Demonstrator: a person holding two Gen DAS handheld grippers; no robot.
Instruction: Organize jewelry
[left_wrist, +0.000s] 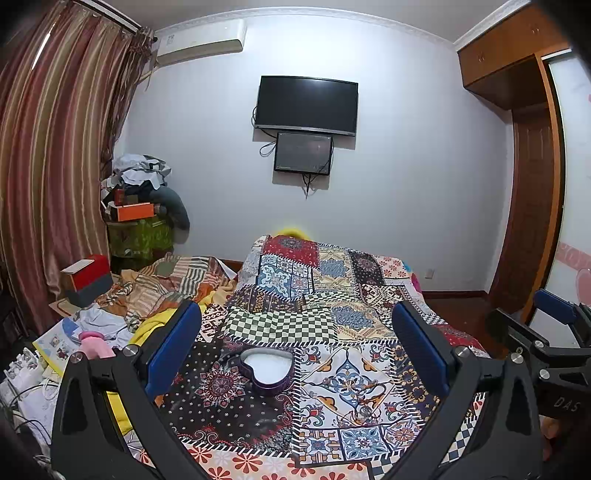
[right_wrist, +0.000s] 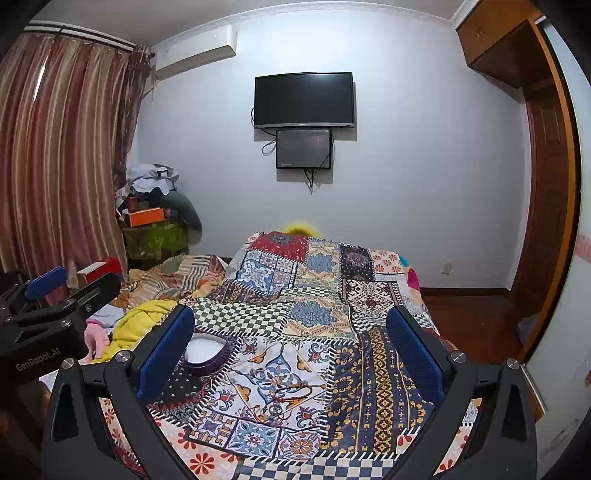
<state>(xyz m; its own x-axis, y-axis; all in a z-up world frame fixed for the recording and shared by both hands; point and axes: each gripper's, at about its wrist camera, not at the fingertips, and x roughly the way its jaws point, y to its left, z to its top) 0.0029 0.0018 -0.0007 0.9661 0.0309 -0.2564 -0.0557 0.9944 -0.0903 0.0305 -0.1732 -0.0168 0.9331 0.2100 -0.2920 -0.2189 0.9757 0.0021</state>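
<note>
Only left view: whole heart box (left_wrist: 266, 370) | right: half-hidden | both grippers (left_wrist: 297, 347) (right_wrist: 290, 345): fingers spread, empty

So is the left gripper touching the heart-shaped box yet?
Apart. In the left wrist view the left gripper is open, and quilt shows between each blue finger and the heart-shaped box, which sits untouched.

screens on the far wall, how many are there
2. A large black flat television hangs mid-wall; a smaller dark rectangular monitor hangs directly beneath it, nearly touching its lower edge. Both look switched off. None seems hidden.
</note>
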